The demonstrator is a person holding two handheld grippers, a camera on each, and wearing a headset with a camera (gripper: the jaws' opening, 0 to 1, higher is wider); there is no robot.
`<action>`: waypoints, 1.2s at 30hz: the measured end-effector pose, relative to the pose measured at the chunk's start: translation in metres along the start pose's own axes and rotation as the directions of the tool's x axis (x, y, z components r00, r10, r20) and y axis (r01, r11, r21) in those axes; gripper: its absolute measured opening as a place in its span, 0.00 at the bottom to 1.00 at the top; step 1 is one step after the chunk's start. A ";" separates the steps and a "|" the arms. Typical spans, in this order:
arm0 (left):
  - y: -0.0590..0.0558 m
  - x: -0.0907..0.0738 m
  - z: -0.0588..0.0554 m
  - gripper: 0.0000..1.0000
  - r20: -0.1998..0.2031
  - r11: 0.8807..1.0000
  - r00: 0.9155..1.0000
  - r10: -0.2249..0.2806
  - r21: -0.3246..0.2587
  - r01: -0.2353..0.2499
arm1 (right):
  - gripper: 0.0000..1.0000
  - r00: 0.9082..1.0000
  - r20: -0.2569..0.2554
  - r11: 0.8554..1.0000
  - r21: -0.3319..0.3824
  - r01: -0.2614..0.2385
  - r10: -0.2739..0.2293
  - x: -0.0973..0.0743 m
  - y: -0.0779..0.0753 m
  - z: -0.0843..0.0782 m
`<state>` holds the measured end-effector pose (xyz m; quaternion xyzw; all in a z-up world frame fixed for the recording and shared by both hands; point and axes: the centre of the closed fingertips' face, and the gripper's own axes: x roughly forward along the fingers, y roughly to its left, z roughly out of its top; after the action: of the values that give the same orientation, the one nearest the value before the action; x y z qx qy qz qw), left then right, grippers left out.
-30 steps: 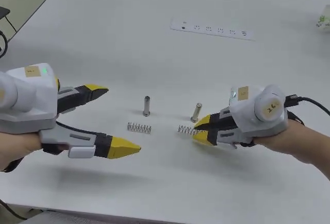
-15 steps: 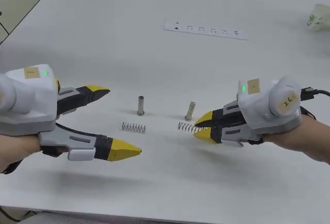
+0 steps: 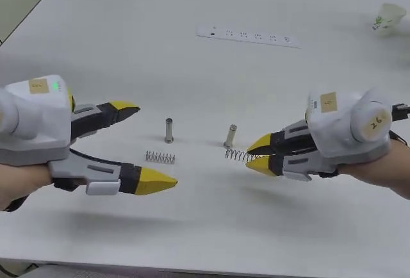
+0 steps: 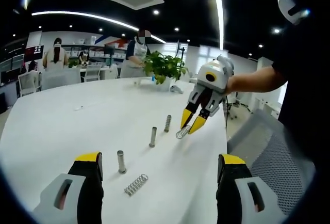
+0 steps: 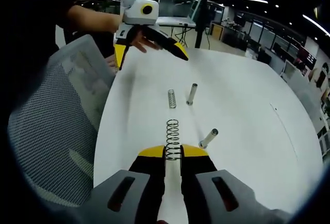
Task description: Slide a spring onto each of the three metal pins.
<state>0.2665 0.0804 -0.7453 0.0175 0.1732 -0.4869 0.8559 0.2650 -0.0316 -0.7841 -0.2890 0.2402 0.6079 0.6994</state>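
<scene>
**Right tool [image 3: 252, 155] clamped on a spring [image 3: 236, 155]**

I hold the spring by one end, just right of the tilted pin [image 3: 230, 136]. My left tool [image 3: 155, 143] gapes wide at near left. A second spring [image 3: 159, 157] lies on the table [image 3: 211, 227], just nearer than the upright pin [image 3: 168, 130].

Loose spring [image 3: 159, 157] lies beside two pins [image 3: 168, 130]; gripped spring [image 3: 236, 155] horizontal.

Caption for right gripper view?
Right tongs hold a spring by the near pin; far pin and loose spring ahead.
</scene>
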 end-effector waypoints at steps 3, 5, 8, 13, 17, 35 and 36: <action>-0.006 0.005 0.004 0.81 0.008 1.000 1.000 -0.025 0.011 0.025 | 0.08 1.000 0.004 1.000 0.000 -0.005 0.005 -0.003 0.002 0.004; -0.009 0.009 0.005 0.79 0.008 0.999 0.999 -0.037 0.017 0.037 | 0.08 1.000 0.002 1.000 -0.007 -0.007 0.007 -0.004 0.004 0.005; -0.016 0.015 0.006 0.75 0.001 0.997 0.998 -0.068 0.026 0.068 | 0.08 1.000 -0.004 1.000 -0.016 -0.008 0.008 -0.006 0.005 0.005; -0.035 0.031 0.001 0.67 -0.039 0.988 0.988 -0.148 0.045 0.150 | 0.08 1.000 -0.007 1.000 -0.025 -0.013 0.013 -0.007 0.007 0.005; -0.043 0.044 -0.006 0.65 -0.091 0.977 0.978 -0.189 0.077 0.196 | 0.08 1.000 -0.010 0.999 -0.036 -0.022 0.021 -0.004 0.011 0.007; -0.059 0.071 -0.003 0.45 -0.105 0.952 0.954 -0.280 0.096 0.290 | 0.08 0.999 0.006 0.998 -0.053 -0.034 0.035 -0.001 0.016 0.012; -0.059 0.072 -0.002 0.43 -0.105 0.952 0.955 -0.278 0.099 0.288 | 0.08 0.999 0.008 0.998 -0.054 -0.036 0.036 -0.001 0.017 0.012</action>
<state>0.2501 -0.0096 -0.7620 0.0630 0.1844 -0.6125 0.7661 0.2482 -0.0224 -0.7761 -0.3005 0.2259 0.6279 0.6815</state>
